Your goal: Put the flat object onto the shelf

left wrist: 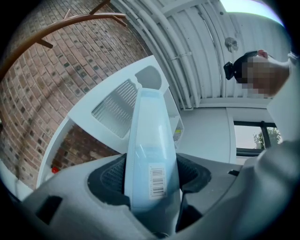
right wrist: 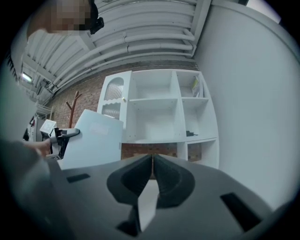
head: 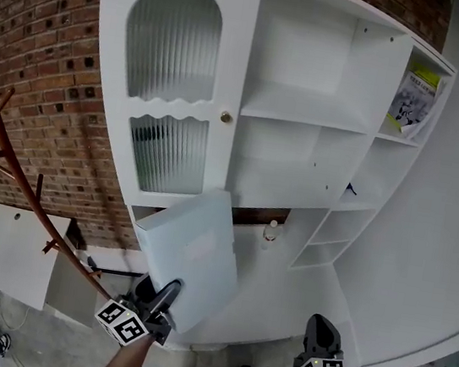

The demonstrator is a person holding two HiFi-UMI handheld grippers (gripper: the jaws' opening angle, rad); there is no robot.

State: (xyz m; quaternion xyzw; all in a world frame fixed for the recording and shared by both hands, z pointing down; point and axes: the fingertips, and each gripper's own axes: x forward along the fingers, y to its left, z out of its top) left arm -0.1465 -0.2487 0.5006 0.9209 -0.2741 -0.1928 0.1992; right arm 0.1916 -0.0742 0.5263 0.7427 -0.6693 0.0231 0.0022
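L gripper [head: 167, 291]: jaws wide, clamped on lower edge of flat object [head: 191, 254] (pale blue, barcode label [left wrist: 157, 180] near the pads). Obj held up, tilted, in front of lower part of white shelf unit [head: 307, 122], just under cabinet door [head: 169, 84]; not on any shelf. R gripper [right wrist: 152, 158]: jaws together, nothing between, well apart from obj.
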